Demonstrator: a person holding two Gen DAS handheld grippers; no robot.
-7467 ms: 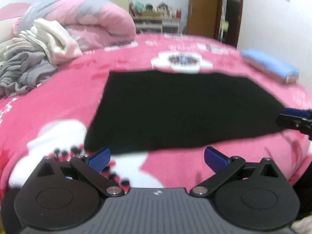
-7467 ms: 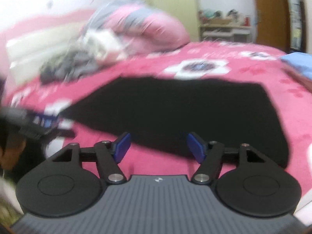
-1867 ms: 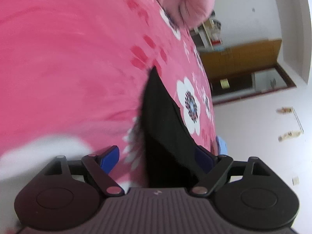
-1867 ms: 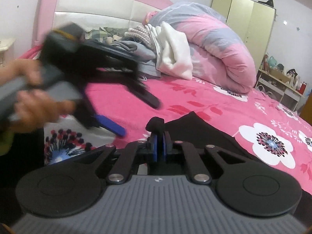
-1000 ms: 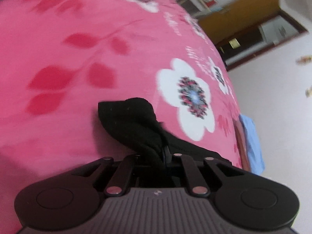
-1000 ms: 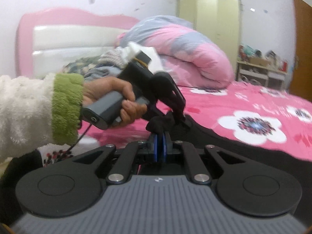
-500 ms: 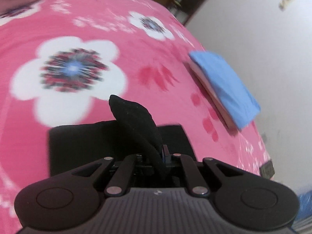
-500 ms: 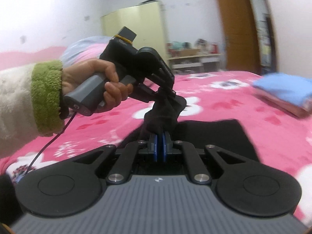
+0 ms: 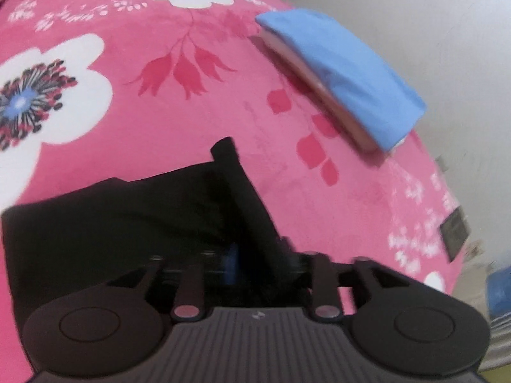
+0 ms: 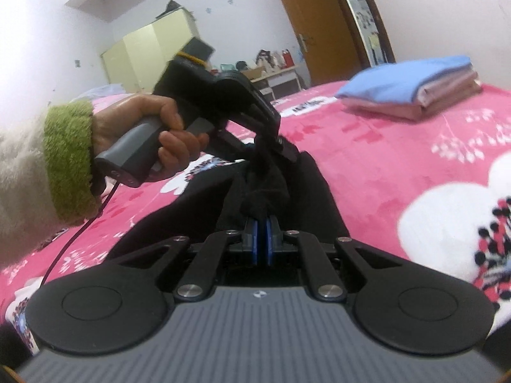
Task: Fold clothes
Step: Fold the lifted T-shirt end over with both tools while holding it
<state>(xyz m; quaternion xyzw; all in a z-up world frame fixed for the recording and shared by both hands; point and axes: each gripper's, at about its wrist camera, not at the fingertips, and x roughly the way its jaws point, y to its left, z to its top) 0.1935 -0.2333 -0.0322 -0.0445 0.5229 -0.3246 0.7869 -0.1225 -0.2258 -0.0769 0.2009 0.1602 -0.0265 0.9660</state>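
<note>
Tongs (image 10: 262,245) and left tongs (image 10: 271,142) both pinch black garment (image 10: 287,198).

Layout on the bed (image 10: 399,159). The garment (image 10: 313,191) lies spread on the bed surface, directly ahead of the right hand-held gripper (image 10: 262,239), which pinches a bunched fold of it at the near edge. The left hand-held gripper (image 10: 271,146), held in the left hand (image 10: 153,134), enters from the left and meets the same raised fold from beyond. In the left wrist view, the garment (image 9: 111,223) occupies the near left, with a ridge of it running into the left hand-held gripper (image 9: 252,268), apparently pinched there, though blur obscures the tips. A stack of folded clothes (image 9: 345,76) sits farther back and to the right, well apart from the garment (image 10: 412,95). A wardrobe (image 10: 143,57), shelf (image 10: 271,76) and door (image 10: 322,22) stand behind the bed.
</note>
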